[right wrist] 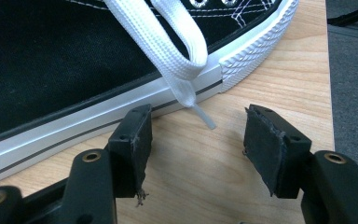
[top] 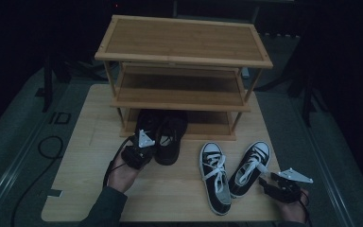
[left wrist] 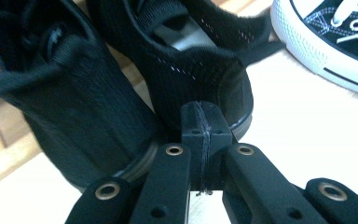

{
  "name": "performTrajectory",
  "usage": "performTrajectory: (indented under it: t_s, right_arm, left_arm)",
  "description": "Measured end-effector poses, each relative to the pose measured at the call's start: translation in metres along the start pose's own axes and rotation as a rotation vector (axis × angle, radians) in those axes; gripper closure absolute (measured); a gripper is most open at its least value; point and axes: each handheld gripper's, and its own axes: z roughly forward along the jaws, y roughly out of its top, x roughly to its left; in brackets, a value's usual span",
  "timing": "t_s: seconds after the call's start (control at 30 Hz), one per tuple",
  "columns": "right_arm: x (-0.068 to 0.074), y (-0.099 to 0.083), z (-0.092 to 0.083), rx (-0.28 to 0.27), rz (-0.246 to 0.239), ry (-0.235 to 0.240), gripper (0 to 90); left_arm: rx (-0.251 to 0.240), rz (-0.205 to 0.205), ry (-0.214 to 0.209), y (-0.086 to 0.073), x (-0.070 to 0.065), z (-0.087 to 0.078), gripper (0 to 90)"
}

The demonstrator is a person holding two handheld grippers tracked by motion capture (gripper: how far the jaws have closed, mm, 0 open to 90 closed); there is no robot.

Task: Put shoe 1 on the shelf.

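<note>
While the wooden shoe rack (top: 184, 61) stands at the far side of the table (top: 90, 189) with its top and middle shelves bare, the job of putting shoes away looks barely begun. A pair of black mesh shoes (top: 168, 135) lies with its toes tucked into the bottom shelf and its heels sticking out over the table, so that pair seems half in at best. The left gripper (top: 139, 152) sits right at the heels of those shoes; in the left gripper view its jaws are pressed together, pad against pad, just in front of the heel of the right-hand black shoe (left wrist: 200, 74). Nothing appears to be caught between them, though I cannot tell whether the tips touch the heel rim. A likely reading is that it is nudging or about to push that shoe further in. The black-and-white sneakers (top: 231, 172) lie side by side on the table in front of the rack, well clear of any shelf, laces loose, so they are yet to be stowed. The right gripper (top: 276, 182) rests near the outer sneaker, at the table's near right corner. In the right gripper view its jaws stand spread with only bare wood between them, just beside the sneaker's white sole (right wrist: 121, 116) and a trailing white lace (right wrist: 177, 60), gripping nothing.
</note>
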Motion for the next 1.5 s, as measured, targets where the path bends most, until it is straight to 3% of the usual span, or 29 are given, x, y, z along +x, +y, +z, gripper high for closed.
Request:
performTrajectory:
  t_s: [0.57,0.73,0.83,1.0,1.07,1.17,1.27,1.33,1.5]
  right_arm:
    - [0.0,0.0,0.0,0.0,0.0,0.0,41.3]
    - [0.0,0.0,0.0,0.0,0.0,0.0,41.2]
    - [0.0,0.0,0.0,0.0,0.0,0.0,41.2]
    - [0.0,0.0,0.0,0.0,0.001,0.0,41.2]
    - [0.0,0.0,0.0,0.0,0.001,0.0,41.2]
    - [0.0,0.0,0.0,0.0,0.001,0.0,41.2]
    - [0.0,0.0,0.0,0.001,0.001,0.0,41.2]
    - [0.0,0.0,0.0,0.001,0.001,0.0,41.2]
    - [0.0,0.0,0.0,0.0,0.0,0.0,41.2]
  left_arm:
    - [0.093,-0.001,-0.085,-0.022,-0.015,0.035,90.0]
    - [0.134,0.014,-0.101,-0.027,-0.026,0.05,90.0]
    - [0.152,0.017,-0.091,-0.029,-0.028,0.055,90.0]
    - [0.154,-0.015,-0.083,-0.028,-0.022,0.055,90.0]
    - [0.157,-0.01,-0.048,-0.027,-0.022,0.055,90.0]
    - [0.158,-0.02,-0.051,-0.027,-0.02,0.056,90.0]
    - [0.155,-0.021,-0.013,-0.023,-0.021,0.056,90.0]
    - [0.142,-0.043,-0.014,-0.02,-0.018,0.055,90.0]
    - [0.134,-0.016,-0.006,-0.016,-0.024,0.055,90.0]
